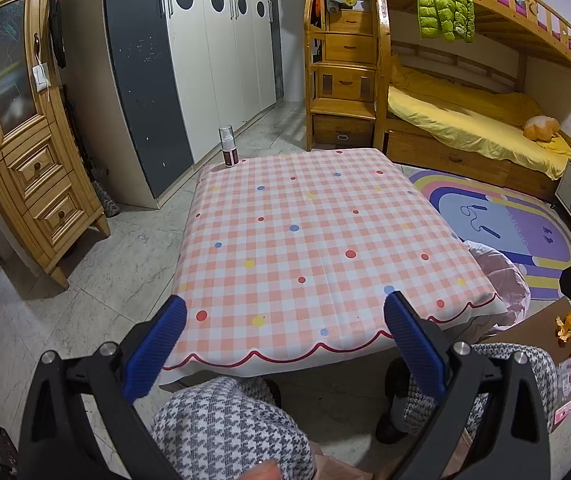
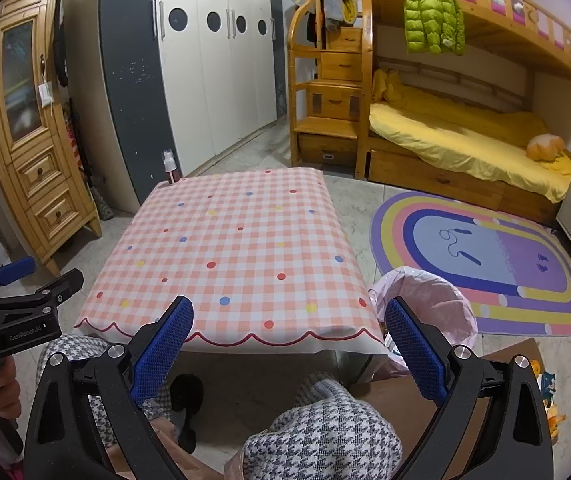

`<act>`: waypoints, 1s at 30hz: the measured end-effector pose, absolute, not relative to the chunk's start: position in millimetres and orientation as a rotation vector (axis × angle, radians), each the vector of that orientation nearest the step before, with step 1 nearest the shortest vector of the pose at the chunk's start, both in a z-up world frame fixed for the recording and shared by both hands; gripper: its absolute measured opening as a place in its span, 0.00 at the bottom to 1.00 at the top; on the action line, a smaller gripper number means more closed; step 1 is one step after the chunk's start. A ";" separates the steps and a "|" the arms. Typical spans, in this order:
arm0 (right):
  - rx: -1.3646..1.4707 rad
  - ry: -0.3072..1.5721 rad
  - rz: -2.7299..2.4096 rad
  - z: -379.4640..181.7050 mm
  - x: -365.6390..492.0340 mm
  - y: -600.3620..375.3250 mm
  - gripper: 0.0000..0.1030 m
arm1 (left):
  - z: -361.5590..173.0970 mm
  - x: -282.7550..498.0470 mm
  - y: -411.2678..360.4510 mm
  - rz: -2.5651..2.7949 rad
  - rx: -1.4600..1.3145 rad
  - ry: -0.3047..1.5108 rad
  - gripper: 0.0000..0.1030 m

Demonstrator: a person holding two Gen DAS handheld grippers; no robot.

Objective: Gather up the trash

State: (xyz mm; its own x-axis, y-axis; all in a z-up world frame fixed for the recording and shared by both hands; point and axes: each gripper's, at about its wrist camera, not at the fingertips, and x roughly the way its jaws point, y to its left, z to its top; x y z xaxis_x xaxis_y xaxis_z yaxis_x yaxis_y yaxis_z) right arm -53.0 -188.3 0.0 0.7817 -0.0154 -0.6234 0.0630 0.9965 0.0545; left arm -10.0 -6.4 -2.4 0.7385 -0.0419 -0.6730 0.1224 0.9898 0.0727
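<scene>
— Two big things filled the room: the bunk bed [image 1: 473, 120] and the checked tabletop [image 2: 237, 256]. What stood on it?

— Only a spray bottle [image 1: 227, 146] at its far left corner. The bin with a pink liner [image 2: 429, 300] sat on the floor just beside the tabletop's right edge.

— And the trash?

— Orange peels [image 1: 569, 332] lay on cardboard [image 1: 533, 332] on the floor, right of the bin.

— The grippers?

— Left gripper [image 1: 285, 344] and right gripper [image 2: 289, 344] both gaped wide, holding nothing.
</scene>
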 end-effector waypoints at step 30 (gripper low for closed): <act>0.074 0.673 -0.040 -0.6 -52.2 -188.8 0.93 | -2.8 -9.0 -7.0 -0.084 0.108 0.743 0.93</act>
